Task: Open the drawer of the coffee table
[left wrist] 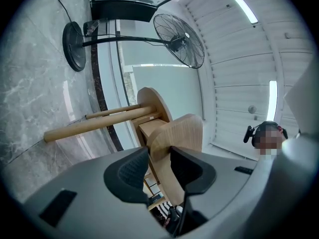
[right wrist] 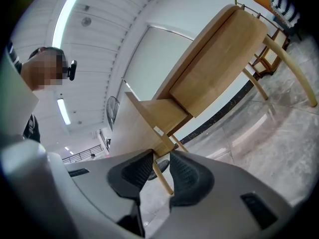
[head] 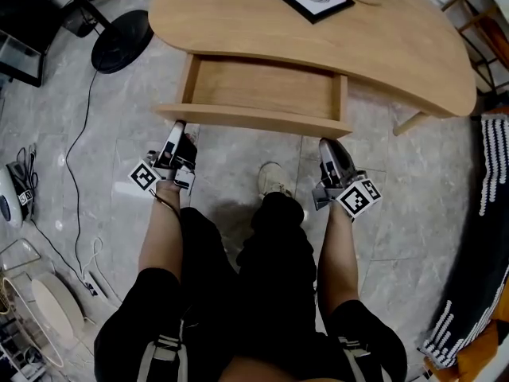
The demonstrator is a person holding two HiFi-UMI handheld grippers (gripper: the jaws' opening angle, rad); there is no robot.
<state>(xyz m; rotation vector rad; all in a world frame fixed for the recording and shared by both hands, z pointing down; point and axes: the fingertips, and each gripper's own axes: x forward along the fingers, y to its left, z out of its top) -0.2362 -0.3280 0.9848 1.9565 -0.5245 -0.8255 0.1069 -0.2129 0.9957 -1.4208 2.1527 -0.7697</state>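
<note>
At the near edge of the coffee table (head: 238,14) | drawer (head: 262,86) is found pulled out | drawer front (head: 254,118) is clamped at its left end by left gripper (head: 176,127) | its right end is gripped by right gripper (head: 325,143)

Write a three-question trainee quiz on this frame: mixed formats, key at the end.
1. True or false: the drawer of the coffee table is shut.
2. What does the left gripper clamp? A) a table leg B) the drawer front C) the picture frame
3. Fill in: in the head view, the right gripper grips the drawer front at its ___ end.

Key: 1 false, it stands pulled out. 2 B. 3 right.
</note>
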